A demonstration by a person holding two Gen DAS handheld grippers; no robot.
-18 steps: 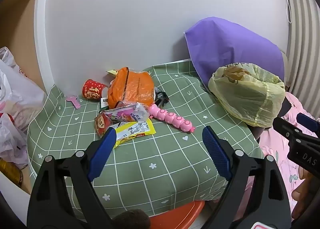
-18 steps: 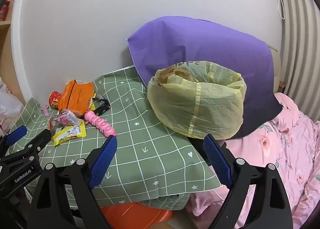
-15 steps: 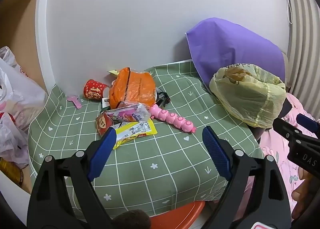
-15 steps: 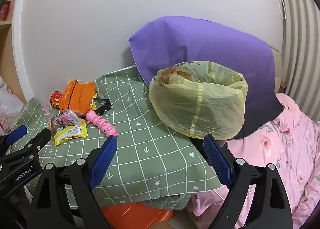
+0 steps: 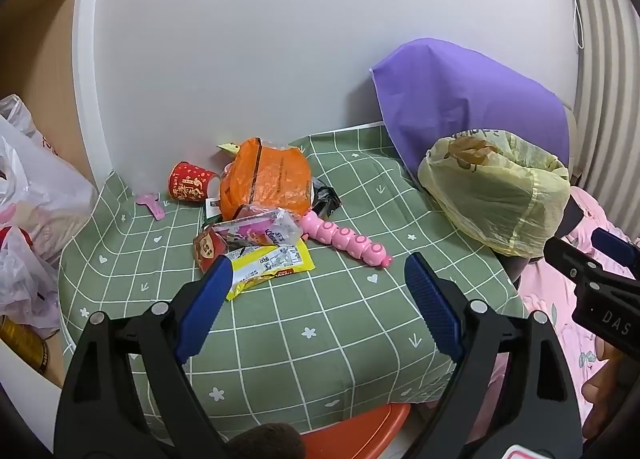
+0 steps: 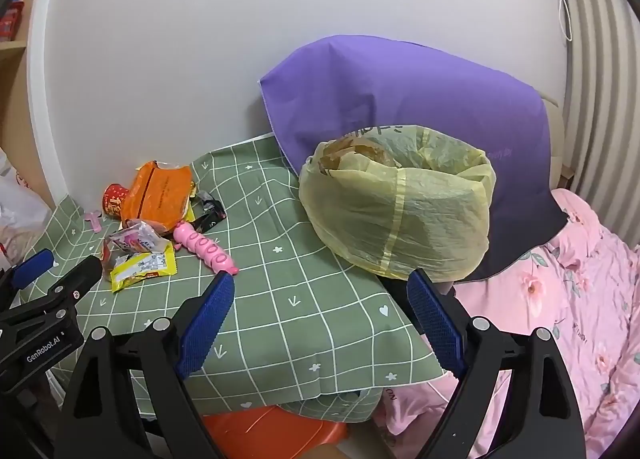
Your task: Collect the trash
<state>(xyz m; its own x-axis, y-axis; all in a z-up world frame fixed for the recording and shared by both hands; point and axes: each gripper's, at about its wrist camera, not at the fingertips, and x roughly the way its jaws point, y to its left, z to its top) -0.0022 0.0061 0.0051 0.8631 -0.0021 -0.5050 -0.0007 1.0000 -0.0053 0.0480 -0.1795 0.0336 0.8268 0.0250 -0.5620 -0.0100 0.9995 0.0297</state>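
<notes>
Left gripper (image 5: pixel 318 273) and right gripper (image 6: pixel 320 297), jaws apart, empty, near table (image 5: pixel 320 323); wrappers (image 5: pixel 264 255) far left, yellow trash bag (image 6: pixel 400 211) right.

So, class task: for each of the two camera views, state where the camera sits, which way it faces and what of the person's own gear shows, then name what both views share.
Left wrist: rides the left tongs, open, facing the wrapper pile on the green checked table; right tongs show at the right edge.
Right wrist: rides the right tongs, open, facing the yellow trash bag; left tongs show at the left edge.
Shared: table, wrapper pile, pink toy, yellow trash bag, purple bag.
</notes>
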